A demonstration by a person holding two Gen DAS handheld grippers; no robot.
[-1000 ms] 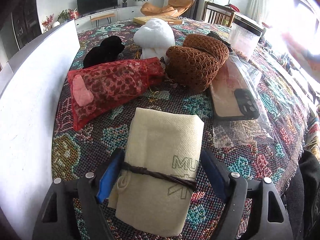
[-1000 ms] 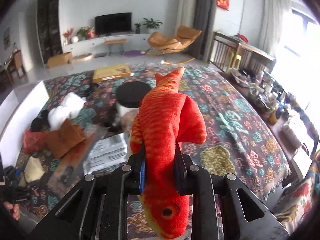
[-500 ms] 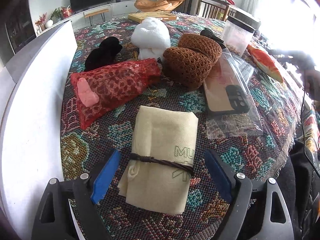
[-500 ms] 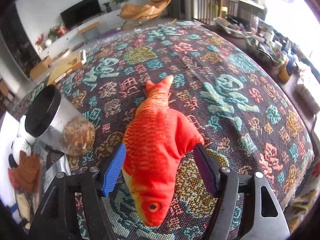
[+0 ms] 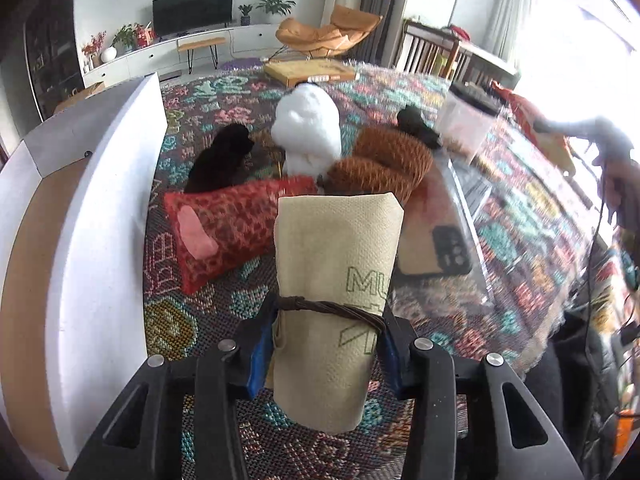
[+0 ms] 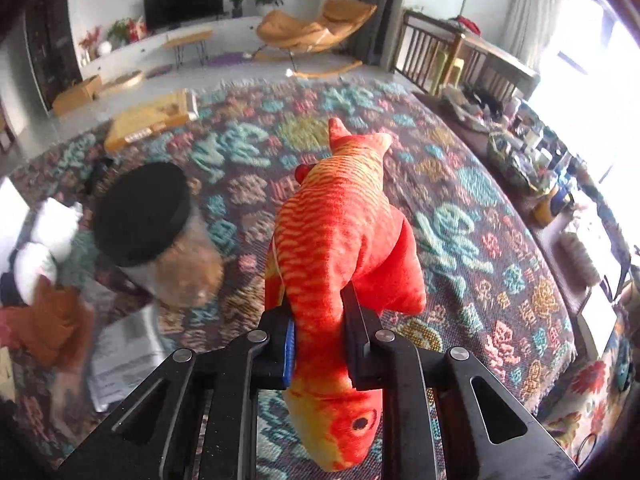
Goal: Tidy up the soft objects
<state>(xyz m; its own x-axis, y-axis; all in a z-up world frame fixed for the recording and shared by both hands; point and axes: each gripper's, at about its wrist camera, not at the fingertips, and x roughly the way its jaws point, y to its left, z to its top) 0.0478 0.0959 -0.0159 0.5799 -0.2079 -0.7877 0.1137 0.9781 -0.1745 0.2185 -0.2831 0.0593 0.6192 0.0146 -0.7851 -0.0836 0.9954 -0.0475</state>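
A beige folded cloth [image 5: 336, 280] tied with a brown cord hangs above the patterned tablecloth [image 5: 520, 240]. The jaws of my left gripper [image 5: 326, 344] are closing, and their pads press on the cloth at the cord. Behind it lie a red mesh bag [image 5: 232, 224], a black plush [image 5: 224, 156], a white plush [image 5: 308, 128] and a brown knitted piece [image 5: 384, 160]. My right gripper [image 6: 318, 340] is shut on an orange plush fish [image 6: 340, 232], head down, held over the table.
A white box wall [image 5: 104, 200] runs along the left of the table. A phone in a clear bag [image 5: 448, 244] lies right of the cloth. A jar with a black lid [image 6: 144, 212] stands left of the fish, and a flat yellow box [image 6: 152, 120] lies at the far edge.
The left gripper closed on the cloth and lifted it off the table. The right gripper opened around the fish on the table, then shut on it again and raised it.
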